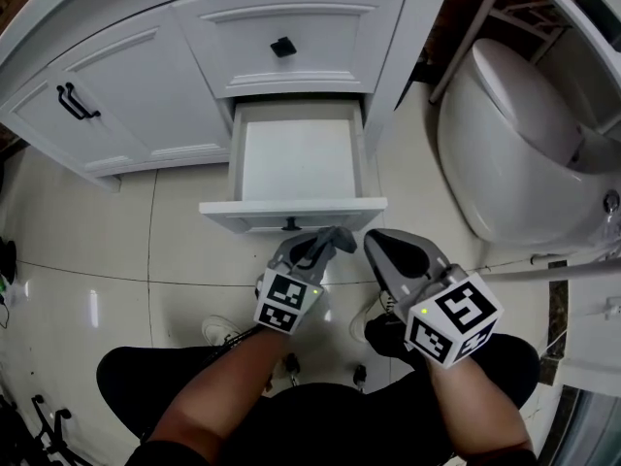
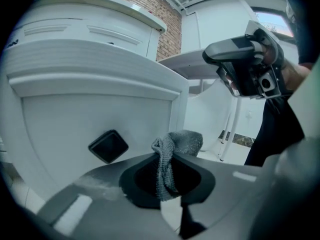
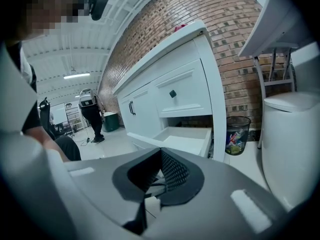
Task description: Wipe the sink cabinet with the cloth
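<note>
Grey cloth (image 2: 186, 140): knitted and nubbly, bunched into a twisted fold. It's pinched right in the left gripper (image 2: 168, 160), with a tuft poking out past the tips.
Left grip: jaws clamped on the fabric. Matt grey plastic shells with dark pads, sitting just in front of the drawer (image 1: 291, 210) face.
Right gripper (image 3: 159, 155): jaws pressed together with nothing between them, a ribbed dark pad showing inside. It's held beside the other one.
Marker cubes (image 1: 288, 302): black-and-white square patterns, one on each tool.
Drawer: white, pulled out, with a smooth flat bottom and a square black knob (image 2: 108, 146) set like a diamond.
Sink cabinet (image 1: 146, 95): white panelled fronts, black bar handle (image 1: 76, 102).
Around it: glossy pale tiled floor (image 1: 116, 250), a white toilet (image 1: 514, 153) to the right, and a red brick wall (image 3: 200, 14) behind.
</note>
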Available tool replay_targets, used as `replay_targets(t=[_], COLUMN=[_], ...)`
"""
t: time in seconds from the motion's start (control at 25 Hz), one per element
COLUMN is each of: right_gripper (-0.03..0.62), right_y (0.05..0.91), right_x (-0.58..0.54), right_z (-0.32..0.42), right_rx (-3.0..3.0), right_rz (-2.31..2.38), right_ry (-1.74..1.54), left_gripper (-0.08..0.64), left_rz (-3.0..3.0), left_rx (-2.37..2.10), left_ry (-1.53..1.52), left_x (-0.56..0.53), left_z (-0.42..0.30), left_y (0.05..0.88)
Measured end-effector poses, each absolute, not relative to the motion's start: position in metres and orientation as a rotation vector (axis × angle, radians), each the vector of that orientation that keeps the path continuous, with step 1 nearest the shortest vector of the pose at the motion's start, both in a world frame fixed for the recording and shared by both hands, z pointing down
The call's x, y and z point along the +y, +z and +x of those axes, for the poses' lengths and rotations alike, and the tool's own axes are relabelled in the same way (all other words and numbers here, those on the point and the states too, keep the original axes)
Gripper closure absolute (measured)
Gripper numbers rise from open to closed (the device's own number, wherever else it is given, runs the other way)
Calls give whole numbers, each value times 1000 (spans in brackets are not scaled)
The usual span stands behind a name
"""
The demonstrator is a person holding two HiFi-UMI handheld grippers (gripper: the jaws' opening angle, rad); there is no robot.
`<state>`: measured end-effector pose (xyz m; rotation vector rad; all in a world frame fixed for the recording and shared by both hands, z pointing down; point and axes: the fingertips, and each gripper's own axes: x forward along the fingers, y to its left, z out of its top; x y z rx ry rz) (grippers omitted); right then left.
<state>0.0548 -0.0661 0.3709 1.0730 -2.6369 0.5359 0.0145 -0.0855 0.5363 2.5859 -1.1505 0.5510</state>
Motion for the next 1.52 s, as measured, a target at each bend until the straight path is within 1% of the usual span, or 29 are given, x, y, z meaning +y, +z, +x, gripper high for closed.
replay_targets(t=[0.48,1.16,1.32,1.52], right_gripper=[588,588,588,588], right_y=[374,365,364,361], right_x=[-60,-61,-61,-60], right_z=[55,72,73,76], right_rx=[-2639,-2652,-2660,-2673], right_rz=[1077,1165,1168,1174], right_ry=[531,535,537,538], left_gripper=[522,522,522,522], left_rz=[2430,2148,2256,2477], left_rx=[-1358,-1633,-1584,-1416], left_ry=[588,563,531,422], left_x=[-82,-72,-71,-70], left_z=[-74,-178,-151,-74], left_y=[541,532,506,464])
